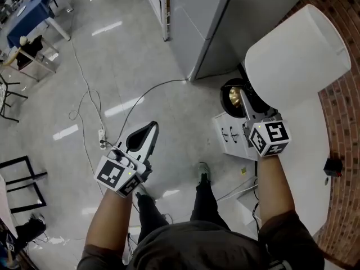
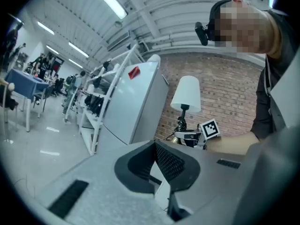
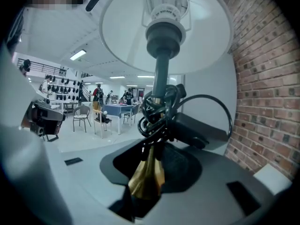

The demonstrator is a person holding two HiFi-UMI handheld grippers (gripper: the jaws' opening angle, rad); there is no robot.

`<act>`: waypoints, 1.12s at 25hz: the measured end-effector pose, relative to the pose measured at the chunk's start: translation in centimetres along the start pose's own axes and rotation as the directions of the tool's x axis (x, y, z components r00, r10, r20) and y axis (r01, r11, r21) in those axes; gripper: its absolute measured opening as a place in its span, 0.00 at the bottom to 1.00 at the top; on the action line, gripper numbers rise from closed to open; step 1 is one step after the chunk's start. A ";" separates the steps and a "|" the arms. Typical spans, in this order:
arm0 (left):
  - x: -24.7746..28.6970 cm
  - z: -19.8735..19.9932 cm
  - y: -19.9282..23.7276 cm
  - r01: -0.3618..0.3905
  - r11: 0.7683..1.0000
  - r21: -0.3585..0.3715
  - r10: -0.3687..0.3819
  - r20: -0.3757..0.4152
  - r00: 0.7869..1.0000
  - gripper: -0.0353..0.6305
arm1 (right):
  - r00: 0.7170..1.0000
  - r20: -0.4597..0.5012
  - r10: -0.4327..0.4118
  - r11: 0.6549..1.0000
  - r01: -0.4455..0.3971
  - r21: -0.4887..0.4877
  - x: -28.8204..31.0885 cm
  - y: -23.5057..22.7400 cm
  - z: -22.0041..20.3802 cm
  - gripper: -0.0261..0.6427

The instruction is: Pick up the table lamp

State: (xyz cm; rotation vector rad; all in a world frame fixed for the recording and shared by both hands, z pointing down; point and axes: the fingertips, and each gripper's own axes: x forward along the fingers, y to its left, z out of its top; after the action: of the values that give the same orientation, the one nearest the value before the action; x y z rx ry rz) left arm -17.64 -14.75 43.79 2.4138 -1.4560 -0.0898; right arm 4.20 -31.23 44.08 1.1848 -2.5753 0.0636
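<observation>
Glossy grey floor point(image 1: 140, 66), brick wall point(image 1: 343, 128) at the right. Table lamp point(image 1: 298, 55) is held clear of the floor, shade tilted toward the wall — its brass stem point(image 3: 146, 179) is clamped between the jaws of the right gripper point(image 3: 152, 156). Left gripper point(image 2: 155, 146) is seen clenched, nothing between its jaws.

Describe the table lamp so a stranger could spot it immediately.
Find the brick wall on the right. Beside it, the right gripper holds the table lamp by its brass stem. Only it has a wide white shade and coiled black cord.
</observation>
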 end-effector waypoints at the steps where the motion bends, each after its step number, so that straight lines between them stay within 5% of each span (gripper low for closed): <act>1: -1.1 0.7 0.6 -0.019 1.000 0.001 0.019 0.007 1.000 0.06 | 1.000 0.001 0.018 1.000 -0.018 -0.005 0.4 1.2 0.8 0.21; 16: -18.8 11.4 6.5 -0.271 0.962 0.036 0.264 0.126 0.956 0.06 | 0.953 0.041 0.299 0.948 -0.292 -0.126 3.2 20.5 15.0 0.21; 28: -26.6 17.6 6.9 -0.352 0.935 0.054 0.340 0.154 0.928 0.06 | 0.906 0.057 0.419 0.898 -0.403 -0.177 1.8 28.7 22.1 0.21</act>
State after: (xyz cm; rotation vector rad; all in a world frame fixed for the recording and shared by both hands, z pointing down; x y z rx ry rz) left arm -40.04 1.24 26.35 2.2061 -1.9646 -0.1255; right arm -23.96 -17.32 26.06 0.5823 -2.8092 -0.1105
